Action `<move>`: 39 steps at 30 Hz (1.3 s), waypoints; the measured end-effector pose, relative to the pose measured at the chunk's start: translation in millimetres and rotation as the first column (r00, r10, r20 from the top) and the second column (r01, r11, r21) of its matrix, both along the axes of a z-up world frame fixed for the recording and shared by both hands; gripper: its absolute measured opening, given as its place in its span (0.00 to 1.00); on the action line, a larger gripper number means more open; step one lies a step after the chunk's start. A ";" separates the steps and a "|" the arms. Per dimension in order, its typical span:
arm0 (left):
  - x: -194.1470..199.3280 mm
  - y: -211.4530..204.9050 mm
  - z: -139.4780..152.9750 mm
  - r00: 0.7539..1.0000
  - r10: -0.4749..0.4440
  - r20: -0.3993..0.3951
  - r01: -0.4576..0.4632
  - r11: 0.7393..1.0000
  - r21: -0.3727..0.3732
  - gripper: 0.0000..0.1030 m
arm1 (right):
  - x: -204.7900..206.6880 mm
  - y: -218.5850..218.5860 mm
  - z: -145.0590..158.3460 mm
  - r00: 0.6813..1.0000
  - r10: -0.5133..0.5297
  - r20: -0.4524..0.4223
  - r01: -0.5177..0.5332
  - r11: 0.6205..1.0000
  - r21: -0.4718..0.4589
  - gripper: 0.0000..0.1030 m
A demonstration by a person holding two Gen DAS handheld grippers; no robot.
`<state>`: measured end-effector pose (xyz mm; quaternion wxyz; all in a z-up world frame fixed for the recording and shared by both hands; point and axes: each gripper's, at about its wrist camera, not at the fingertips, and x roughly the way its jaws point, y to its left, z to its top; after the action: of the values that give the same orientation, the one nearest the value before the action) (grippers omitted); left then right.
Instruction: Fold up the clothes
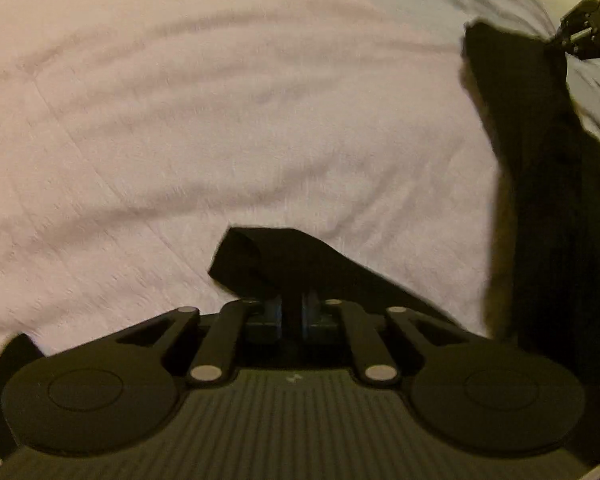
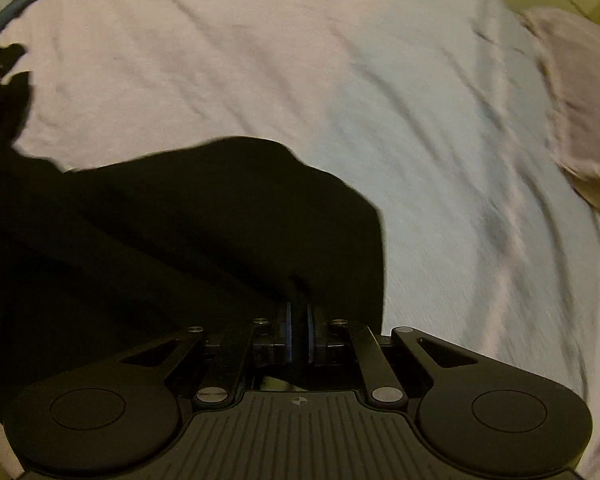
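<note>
Over the bed (image 1: 220,120), the left gripper (image 1: 294,304) and right gripper (image 2: 299,330) are each clamping a corner of the black garment (image 2: 180,220), hanging unfolded; folding is barely beginning.

Dim, warm-tinted light, motion blur across both views, fisheye bending and dark corners

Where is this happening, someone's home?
Probably a bedroom: a wide pale bedsheet covers a soft, wrinkled surface like a bed, a pillow-like cushion lies at its edge, and a black garment is spread on it.
</note>
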<state>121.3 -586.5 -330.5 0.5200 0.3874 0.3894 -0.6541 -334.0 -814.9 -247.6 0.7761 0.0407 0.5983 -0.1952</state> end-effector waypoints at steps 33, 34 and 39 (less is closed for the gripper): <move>-70.3 175.4 29.5 0.912 -0.214 0.351 0.219 0.975 0.025 0.70 | -81.1 63.9 -8.4 0.938 -0.346 0.035 0.336 0.929 0.155 0.71; -82.0 179.7 15.8 0.865 -0.304 0.399 0.304 0.951 0.065 0.70 | -89.0 70.9 -14.2 0.934 -0.356 0.024 0.347 0.921 0.175 0.71; -110.9 191.5 -37.8 0.625 -0.515 0.587 0.559 0.820 0.125 0.57 | -128.5 84.2 -34.1 0.873 -0.487 0.025 0.467 0.849 0.245 0.71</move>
<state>10.4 -395.0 -368.3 0.4090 0.6526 0.0492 -0.6360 -462.5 -730.7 -281.7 0.7182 0.2866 0.5537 -0.3089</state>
